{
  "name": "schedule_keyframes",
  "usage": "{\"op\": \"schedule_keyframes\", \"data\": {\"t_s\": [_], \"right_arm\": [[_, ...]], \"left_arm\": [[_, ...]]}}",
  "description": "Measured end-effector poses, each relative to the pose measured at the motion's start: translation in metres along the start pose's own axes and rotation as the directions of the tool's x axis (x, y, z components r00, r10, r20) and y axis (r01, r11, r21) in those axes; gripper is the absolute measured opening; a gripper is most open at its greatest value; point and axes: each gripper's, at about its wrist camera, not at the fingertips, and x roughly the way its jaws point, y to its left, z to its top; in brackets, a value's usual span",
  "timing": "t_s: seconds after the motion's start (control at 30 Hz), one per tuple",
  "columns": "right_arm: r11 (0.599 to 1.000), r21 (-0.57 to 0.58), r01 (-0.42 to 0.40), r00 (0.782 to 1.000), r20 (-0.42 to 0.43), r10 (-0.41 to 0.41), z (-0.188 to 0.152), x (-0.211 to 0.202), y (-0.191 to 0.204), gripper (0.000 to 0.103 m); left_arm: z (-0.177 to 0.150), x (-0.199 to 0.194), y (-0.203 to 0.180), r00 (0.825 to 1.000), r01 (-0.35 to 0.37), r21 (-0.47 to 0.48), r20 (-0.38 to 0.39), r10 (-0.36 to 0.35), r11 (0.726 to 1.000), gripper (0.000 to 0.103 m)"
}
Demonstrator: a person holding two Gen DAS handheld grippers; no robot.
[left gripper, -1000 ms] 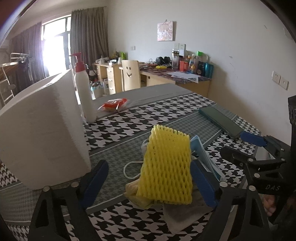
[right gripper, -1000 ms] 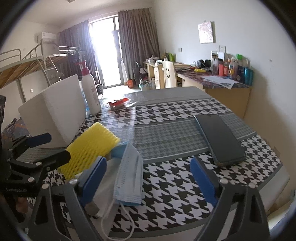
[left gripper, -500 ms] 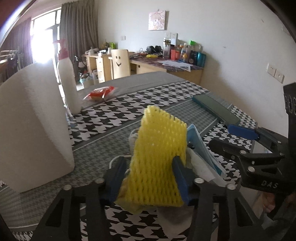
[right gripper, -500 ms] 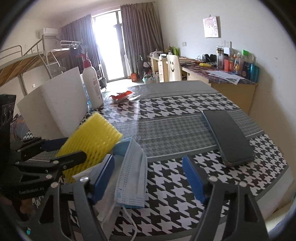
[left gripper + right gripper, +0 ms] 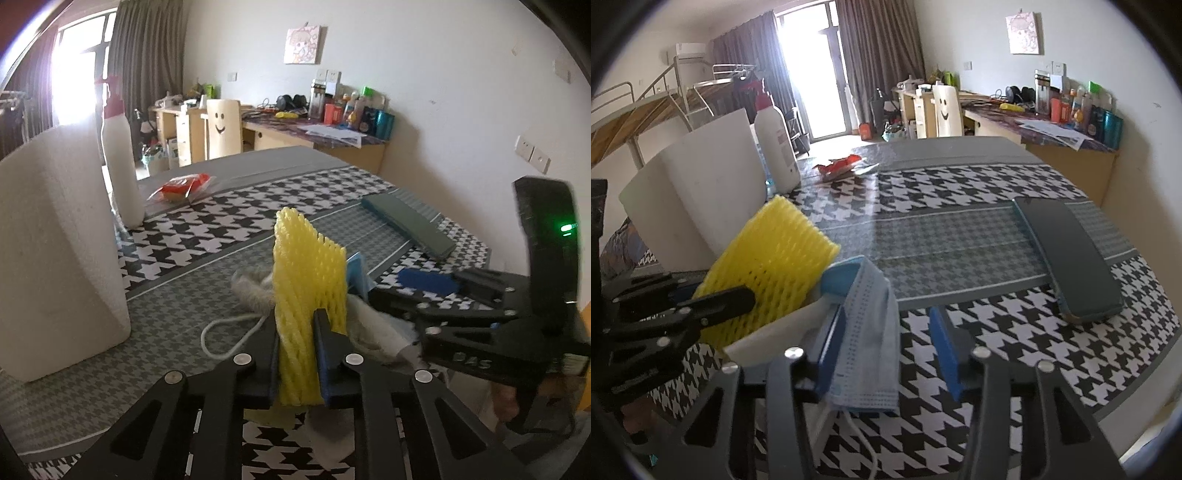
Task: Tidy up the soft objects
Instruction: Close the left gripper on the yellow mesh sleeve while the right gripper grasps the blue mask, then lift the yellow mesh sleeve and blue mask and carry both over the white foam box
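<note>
Two grippers closing: left gripper (image 5: 295, 354) pinches the upright yellow foam net (image 5: 308, 280); right gripper (image 5: 886, 350), half open, straddles the blue face mask (image 5: 866, 332) alongside, near the table's (image 5: 960, 240) front edge.

Daylight floods through a tall window (image 5: 820, 70) flanked by dark curtains (image 5: 882, 59). A cluttered wooden desk (image 5: 321, 136) runs along the white wall (image 5: 424, 66), beneath a small picture (image 5: 302, 45); a metal bunk frame (image 5: 646, 107) stands left.

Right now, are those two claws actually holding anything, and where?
The left gripper is closing on the yellow foam net's lower end. The right gripper is closing around the blue face mask, not yet gripping.
</note>
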Motion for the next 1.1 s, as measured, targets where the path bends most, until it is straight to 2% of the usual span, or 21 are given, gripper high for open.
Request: {"op": "schedule_keyframes", "data": {"t_s": [0.07, 0.13, 0.17, 0.23, 0.27, 0.47, 0.53, 0.63, 0.8, 0.87, 0.93, 1.0, 1.1], "right_arm": [[1.0, 0.0, 0.004, 1.0, -0.015, -0.004, 0.0, 0.003, 0.0, 0.05], [1.0, -0.004, 0.009, 1.0, -0.023, -0.009, 0.0, 0.005, 0.001, 0.037], [1.0, -0.003, 0.012, 1.0, -0.027, -0.012, 0.0, 0.005, 0.0, 0.036], [1.0, -0.003, 0.018, 0.999, -0.03, -0.018, 0.001, 0.006, 0.0, 0.026], [1.0, -0.002, 0.026, 0.999, -0.035, -0.026, 0.001, 0.007, -0.001, 0.025], [0.998, 0.004, 0.063, 0.997, -0.036, -0.063, 0.001, 0.009, -0.005, 0.027], [0.996, -0.01, 0.091, 0.995, -0.034, -0.092, 0.003, 0.011, -0.005, 0.038], [0.995, -0.009, 0.104, 0.994, -0.032, -0.104, 0.003, 0.013, -0.008, 0.045], [0.995, -0.011, 0.102, 0.994, -0.042, -0.103, 0.003, 0.017, -0.009, 0.048], [0.995, -0.009, 0.102, 0.994, -0.039, -0.103, 0.003, 0.017, -0.008, 0.048], [0.996, -0.005, 0.094, 0.995, -0.044, -0.094, 0.003, 0.017, -0.008, 0.048], [0.996, -0.001, 0.091, 0.995, -0.047, -0.09, 0.002, 0.017, -0.008, 0.048], [0.996, -0.003, 0.087, 0.995, -0.048, -0.087, 0.002, 0.019, -0.008, 0.048]], "left_arm": [[0.002, -0.007, -0.002, 1.0, 0.015, -0.001, 0.017, -0.015, 1.0, 0.016], [0.004, -0.013, -0.002, 0.999, 0.026, 0.001, 0.028, -0.026, 1.0, 0.016], [0.005, -0.016, -0.003, 0.999, 0.03, 0.003, 0.035, -0.031, 1.0, 0.016], [0.006, -0.02, -0.002, 0.998, 0.033, 0.001, 0.046, -0.033, 0.999, 0.016], [0.006, -0.022, -0.002, 0.998, 0.037, 0.005, 0.049, -0.037, 0.999, 0.016], [0.005, -0.032, 0.001, 0.997, 0.052, -0.003, 0.059, -0.052, 0.999, 0.016], [0.007, -0.037, 0.002, 0.996, 0.061, -0.005, 0.07, -0.061, 0.998, 0.016], [0.007, -0.043, 0.002, 0.994, 0.066, 0.005, 0.082, -0.066, 0.998, 0.016], [-0.001, -0.036, 0.004, 0.998, 0.038, 0.007, 0.055, -0.038, 0.999, 0.016], [-0.003, -0.034, 0.005, 0.998, 0.019, 0.011, 0.051, -0.02, 1.0, 0.021], [-0.003, -0.032, 0.004, 0.999, -0.017, 0.021, 0.05, 0.016, 1.0, 0.037], [-0.002, -0.029, 0.003, 0.997, -0.046, 0.034, 0.057, 0.044, 0.998, 0.048], [-0.001, -0.021, -0.001, 0.998, -0.053, 0.05, 0.044, 0.051, 0.997, 0.048]]}}
